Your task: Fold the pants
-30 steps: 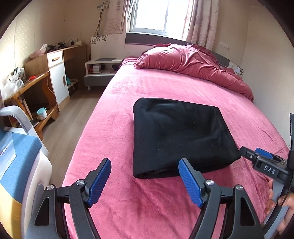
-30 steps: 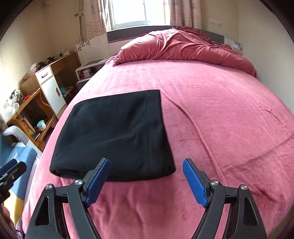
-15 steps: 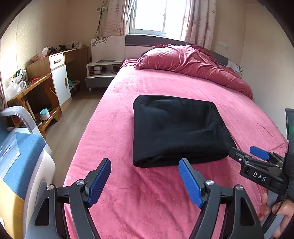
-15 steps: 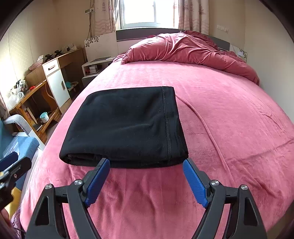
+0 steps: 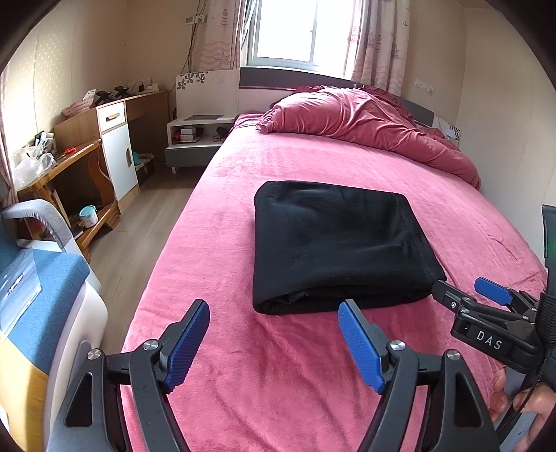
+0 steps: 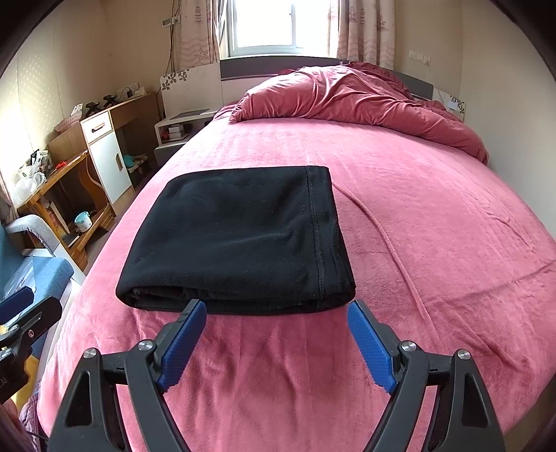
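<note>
I have both tools off the cloth. My left gripper hangs over the near part of the pink plush bed cover with its blue pads spread wide and nothing between them; my right gripper is likewise released, its tips just short of the near edge of the folded black fleece pants.

The pants lie as a flat, squared packet toward the bed's left edge, layered folds facing me and a stitched hem running along the right side. I judge the folding finished, or nearly so: the packet sits square and unheld, which is why I hover back rather than pinch (a small squaring nudge is all I would consider).

The cover is soft and nappy, with a raised crease running away to the right of the packet, so cloth should grip it rather than slide. A rumpled dark-pink velvet duvet is heaped at the head end under the curtained window. A wooden desk with white cabinet lines the left wall.
</note>
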Demonstrator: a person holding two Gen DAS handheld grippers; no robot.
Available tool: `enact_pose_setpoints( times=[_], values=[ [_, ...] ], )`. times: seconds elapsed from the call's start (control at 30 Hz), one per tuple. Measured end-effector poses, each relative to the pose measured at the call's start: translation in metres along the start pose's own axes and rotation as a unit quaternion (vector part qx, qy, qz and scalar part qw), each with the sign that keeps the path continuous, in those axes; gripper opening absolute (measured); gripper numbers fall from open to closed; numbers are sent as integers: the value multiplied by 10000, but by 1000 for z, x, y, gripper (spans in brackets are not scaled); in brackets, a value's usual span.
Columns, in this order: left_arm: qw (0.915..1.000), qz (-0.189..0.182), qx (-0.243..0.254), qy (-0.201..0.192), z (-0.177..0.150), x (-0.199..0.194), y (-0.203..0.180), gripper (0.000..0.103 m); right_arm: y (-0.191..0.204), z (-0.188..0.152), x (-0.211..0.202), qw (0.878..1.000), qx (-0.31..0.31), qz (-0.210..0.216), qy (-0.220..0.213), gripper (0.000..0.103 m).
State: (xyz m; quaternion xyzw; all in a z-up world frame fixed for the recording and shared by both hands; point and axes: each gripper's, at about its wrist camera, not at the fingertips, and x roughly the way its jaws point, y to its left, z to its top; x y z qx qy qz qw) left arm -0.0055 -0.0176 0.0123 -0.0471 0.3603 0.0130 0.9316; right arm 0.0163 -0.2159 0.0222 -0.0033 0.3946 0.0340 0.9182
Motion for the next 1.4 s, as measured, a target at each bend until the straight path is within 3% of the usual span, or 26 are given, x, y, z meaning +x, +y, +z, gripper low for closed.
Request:
enact_pose_setpoints(
  times=[1.17,1.4],
  values=[
    [9999,53,-36,160,-3,7,1,78,5,-8,3,10000,-19,61,71,87],
    [10000,58,3,41,-7,7,0,77,-2,-13,9,9998,58,21,171,87]
  ],
)
